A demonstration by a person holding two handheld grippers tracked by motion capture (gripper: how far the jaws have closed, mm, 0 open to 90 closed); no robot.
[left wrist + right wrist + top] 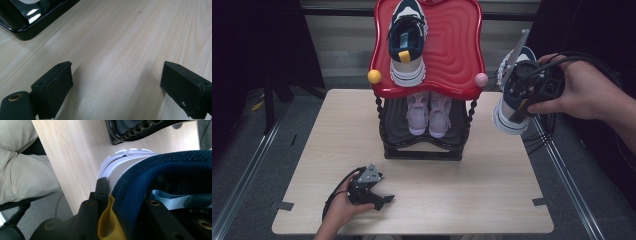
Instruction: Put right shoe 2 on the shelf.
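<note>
Your left gripper (381, 199) rests on the table (462, 200), jaws spread wide and empty. In the middle stands the shoe rack (422, 150), one navy sneaker (408, 42) on its red top shelf (452, 50). At right, your right gripper (524, 95) pinches the second navy sneaker's (511, 112) heel collar in mid-air, so it could twist loose or clip the shelf edge.

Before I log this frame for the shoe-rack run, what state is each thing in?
Right claw: shut on the navy shoe's heel collar.
Navy shoe: held in the air beside the rack, toe up.
Left claw: open, resting on the table.
Matching navy shoe: lying on the red top shelf.
Pink shoes: paired on the lower shelf.
</note>
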